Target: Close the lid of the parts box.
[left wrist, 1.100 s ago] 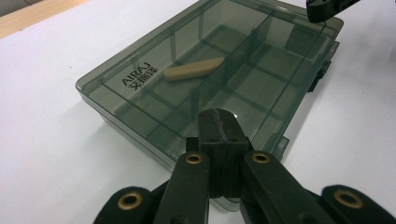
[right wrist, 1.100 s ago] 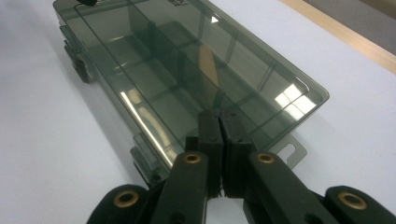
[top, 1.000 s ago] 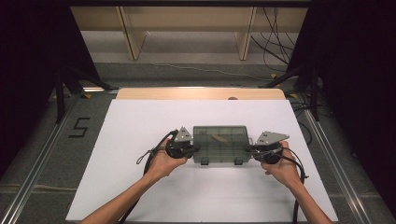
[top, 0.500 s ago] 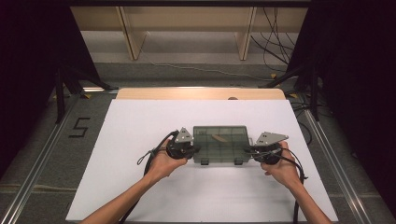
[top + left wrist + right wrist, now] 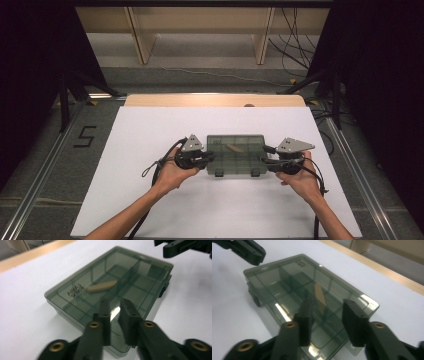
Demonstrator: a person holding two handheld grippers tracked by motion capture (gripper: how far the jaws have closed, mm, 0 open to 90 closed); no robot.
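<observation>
**Item Count at the Table**

One smoke-grey compartment box [image 5: 236,154], lid closed, lies on one white board [image 5: 150,130]. One tan wooden stick [image 5: 233,147] lies inside it. Two latches [image 5: 255,173] sit on the near edge of the box. Two hand-held grippers are present: one left gripper [image 5: 210,158] at the box's left end and one right gripper [image 5: 262,159] at its right end, each carrying one grey three-cornered plate [image 5: 192,143]. Two hands [image 5: 172,172] hold them. One digit "5" marking [image 5: 84,136] lies on the floor, far left.
</observation>
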